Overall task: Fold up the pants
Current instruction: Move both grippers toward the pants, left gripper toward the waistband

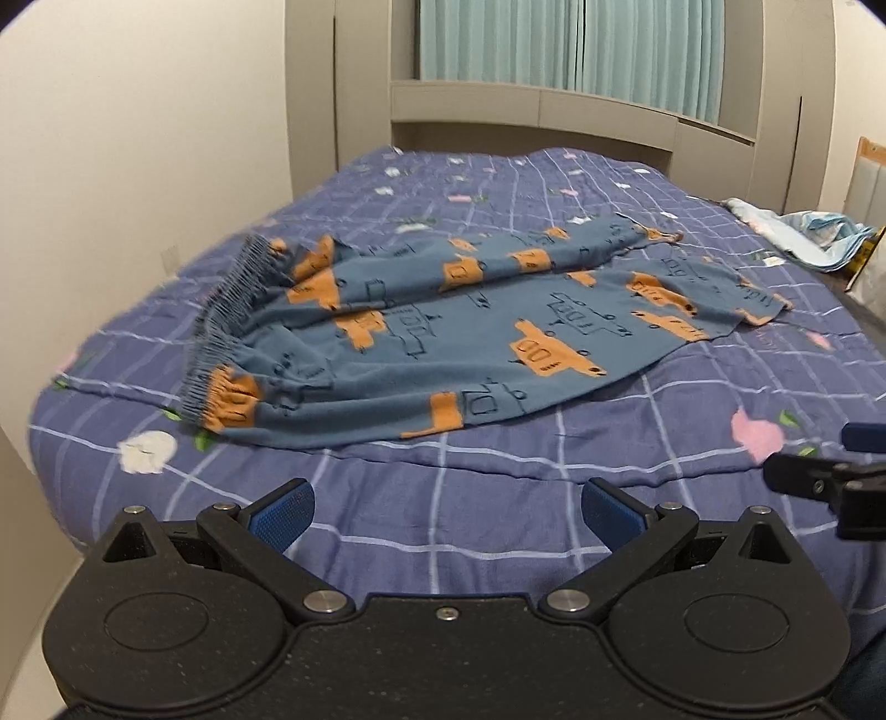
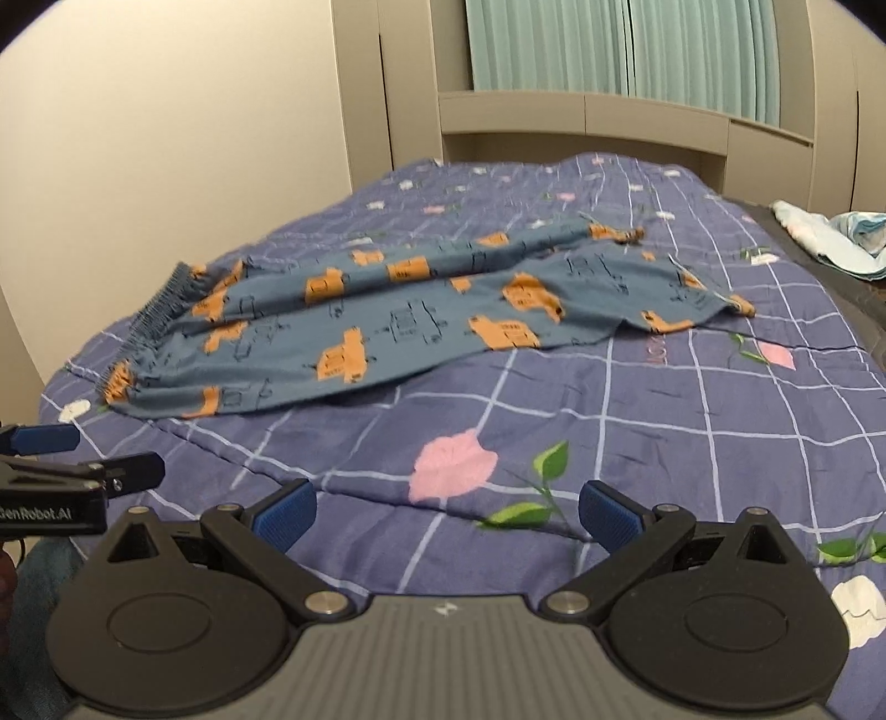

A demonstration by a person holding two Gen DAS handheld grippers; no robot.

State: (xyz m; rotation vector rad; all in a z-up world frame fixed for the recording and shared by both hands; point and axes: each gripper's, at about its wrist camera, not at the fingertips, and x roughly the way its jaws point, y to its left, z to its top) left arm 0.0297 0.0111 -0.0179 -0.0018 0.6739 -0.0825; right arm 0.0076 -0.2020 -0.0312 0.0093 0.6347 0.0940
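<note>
Blue pants [image 1: 470, 332] printed with orange vehicles lie spread across the bed, the gathered waistband [image 1: 232, 310] at the left and the leg ends [image 1: 764, 304] at the right. One leg lies partly over the other. The right wrist view shows the same pants [image 2: 415, 327] farther off to the left. My left gripper [image 1: 446, 512] hovers open above the quilt, short of the pants' near edge. My right gripper [image 2: 446, 512] is open too, over a pink flower print, and holds nothing. Each gripper shows at the edge of the other's view: the right gripper [image 1: 830, 471], the left gripper [image 2: 72, 459].
A purple checked quilt [image 1: 554, 498] with flower prints covers the bed. A crumpled pale blue cloth [image 1: 803, 232] lies at the far right edge. A beige wall runs along the left side. A headboard shelf [image 1: 531, 105] and green curtains [image 1: 570, 44] stand behind.
</note>
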